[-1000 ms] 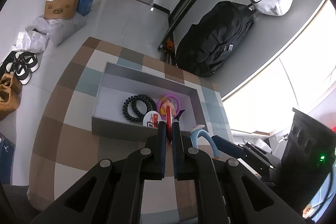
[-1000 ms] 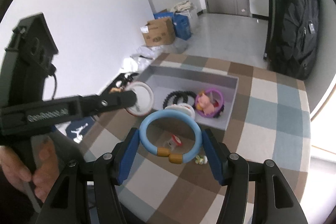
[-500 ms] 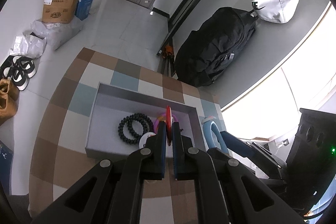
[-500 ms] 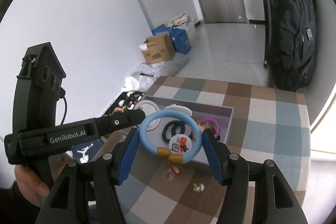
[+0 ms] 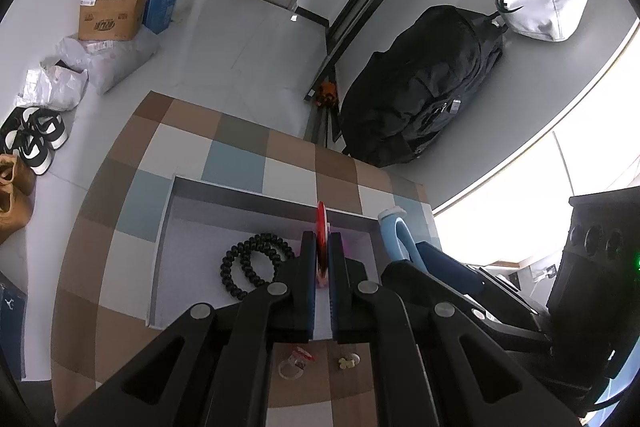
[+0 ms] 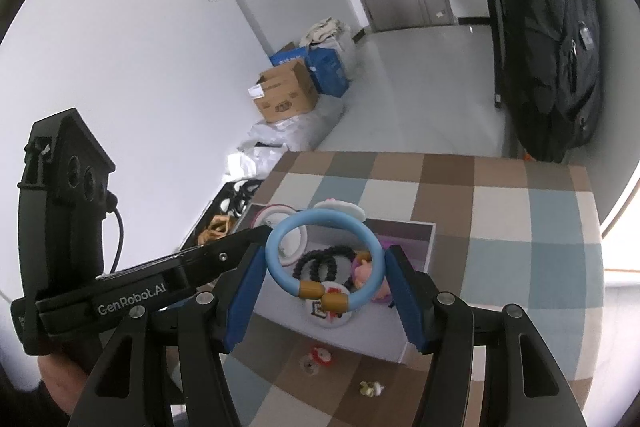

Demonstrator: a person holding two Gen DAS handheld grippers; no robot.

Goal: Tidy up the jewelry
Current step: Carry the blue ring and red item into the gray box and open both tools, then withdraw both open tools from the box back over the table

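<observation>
My left gripper [image 5: 322, 247] is shut on a red and white bangle [image 5: 321, 227], seen edge-on, held above the grey tray [image 5: 168, 227]. In the right wrist view that bangle [image 6: 280, 227] shows as a pale ring beside the left gripper's fingers [image 6: 244, 243]. My right gripper [image 6: 324, 267] is shut on a light blue bangle [image 6: 280, 267] with brown beads, above the tray [image 6: 420, 239]. The blue bangle also shows in the left wrist view [image 5: 394, 235]. In the tray lie a black bead bracelet [image 5: 248, 263], a white badge [image 6: 326, 311] and a pink piece [image 6: 372, 275].
Two small trinkets lie on the checked tablecloth in front of the tray: a ring with a red charm [image 5: 294, 363] and a small yellow piece [image 5: 347, 362]. A black backpack [image 5: 420, 83], cardboard boxes [image 5: 112, 11] and shoes [image 5: 36, 139] are on the floor beyond the table.
Both grippers have risen and drawn back with their bangles still held. The tray now sits lower and farther under them, and the trinkets in front of it show.
</observation>
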